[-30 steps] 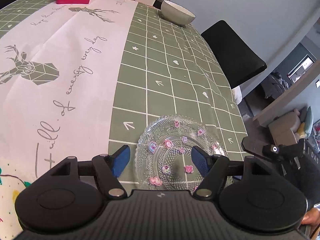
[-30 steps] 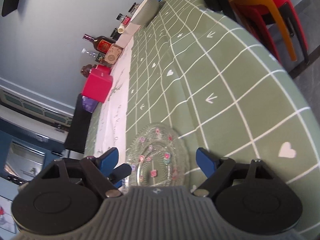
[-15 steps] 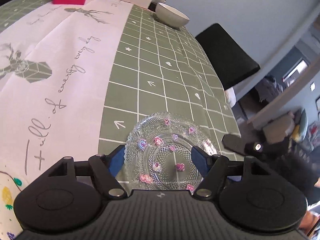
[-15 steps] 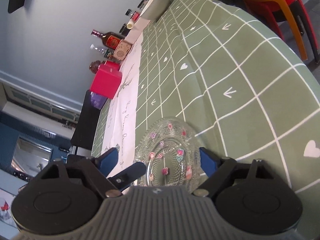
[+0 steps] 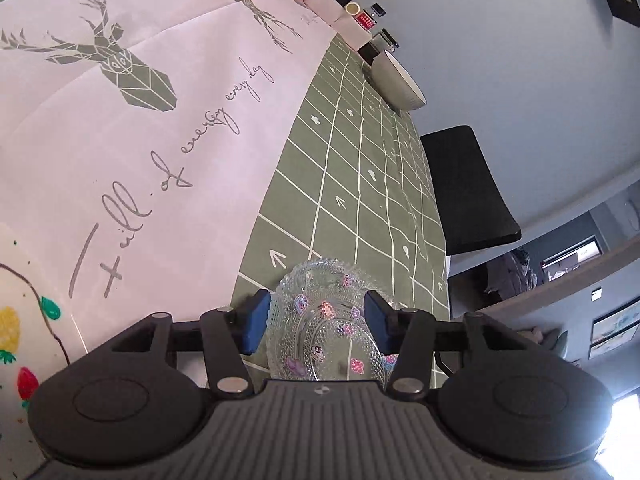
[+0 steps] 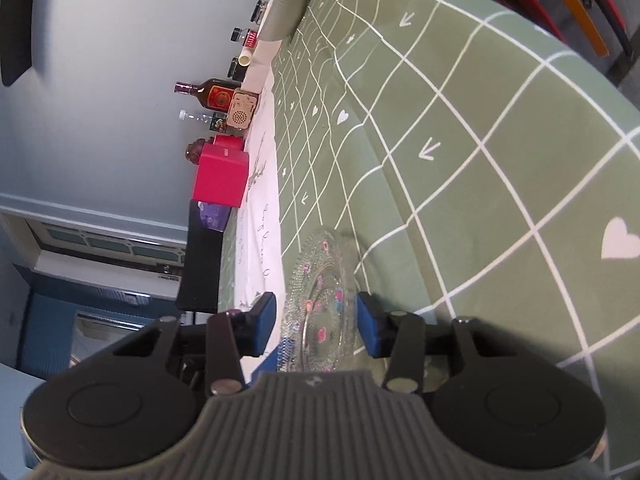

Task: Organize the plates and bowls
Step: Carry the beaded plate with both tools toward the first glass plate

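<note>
Fingers [image 5: 256, 322] closing around glass plate [image 5: 320, 320] near tablecloth [image 5: 360, 184] edge

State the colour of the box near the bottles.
Bright pink box, clearest in the right wrist view.

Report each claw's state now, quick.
Left claw: closing around the glass plate, pads not yet pressing.
Right claw: closing around the same plate, not yet gripping.

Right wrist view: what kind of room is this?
Probably a home dining or kitchen area. A table under a green grid tablecloth carries a glass plate and a grey bowl, with bottles along the wall and coloured plastic chairs beside it.
</note>
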